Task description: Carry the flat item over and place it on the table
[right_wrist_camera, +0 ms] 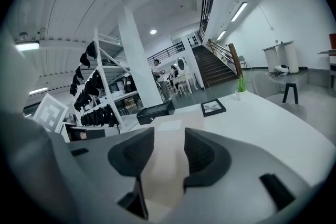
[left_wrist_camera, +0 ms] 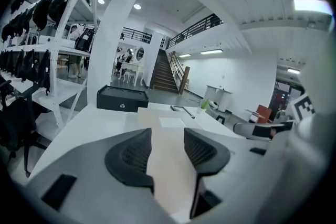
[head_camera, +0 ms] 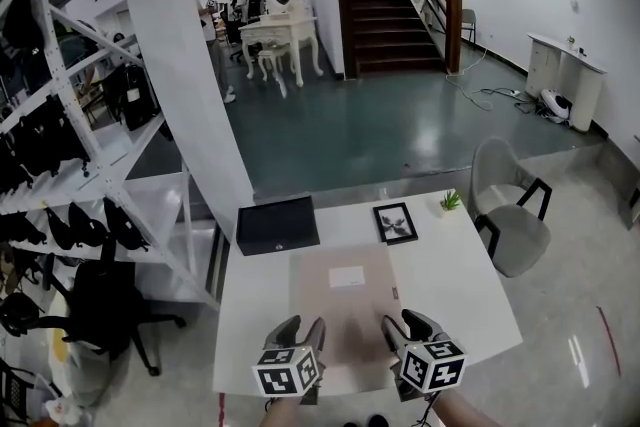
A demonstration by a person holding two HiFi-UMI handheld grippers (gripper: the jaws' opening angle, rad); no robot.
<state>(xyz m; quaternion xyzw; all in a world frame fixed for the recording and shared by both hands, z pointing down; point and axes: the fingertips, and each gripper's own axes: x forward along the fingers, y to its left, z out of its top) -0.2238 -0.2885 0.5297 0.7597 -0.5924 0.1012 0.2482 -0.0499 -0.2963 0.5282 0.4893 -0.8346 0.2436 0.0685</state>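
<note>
Left gripper [left_wrist_camera: 168,135] and right gripper [right_wrist_camera: 169,135], both in my hands, hover side by side over the near edge of the flat beige item [head_camera: 345,305]. The item lies on the white table [head_camera: 460,265]. Each pair of jaws stands partly apart and grips nothing; the sheet shows through both gaps. Its white label [head_camera: 347,277] lies ahead, between the two grippers. Beyond it, a black box [head_camera: 277,224] sits ahead of my left gripper and a picture frame [head_camera: 395,222] ahead of my right, with a small plant [head_camera: 451,201] farther right.
</note>
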